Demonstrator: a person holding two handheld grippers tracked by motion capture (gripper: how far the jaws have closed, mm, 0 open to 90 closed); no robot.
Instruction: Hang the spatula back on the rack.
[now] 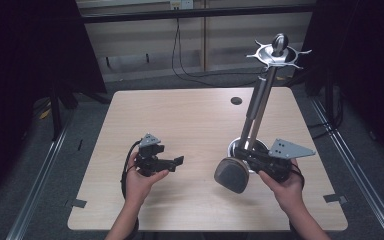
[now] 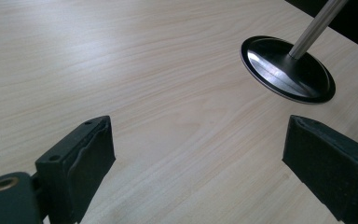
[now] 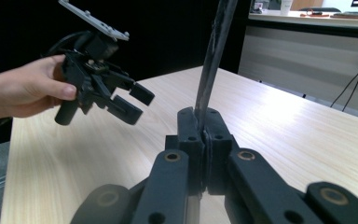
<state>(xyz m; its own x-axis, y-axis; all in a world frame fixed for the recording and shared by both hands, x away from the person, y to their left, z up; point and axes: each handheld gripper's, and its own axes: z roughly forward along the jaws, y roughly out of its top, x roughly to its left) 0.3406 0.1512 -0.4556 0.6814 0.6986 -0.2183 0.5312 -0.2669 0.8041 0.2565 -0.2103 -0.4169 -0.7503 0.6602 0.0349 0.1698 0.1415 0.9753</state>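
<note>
Stand pole (image 3: 213,60) in right tongs (image 3: 204,128)

I see a pale wood surface (image 1: 190,120) on grey floor (image 1: 50,200) | round dark hole (image 1: 236,100) near its far edge | stand's round metal base (image 2: 286,69) rests on it, near right | tape tabs (image 1: 78,203) at front corners
</note>
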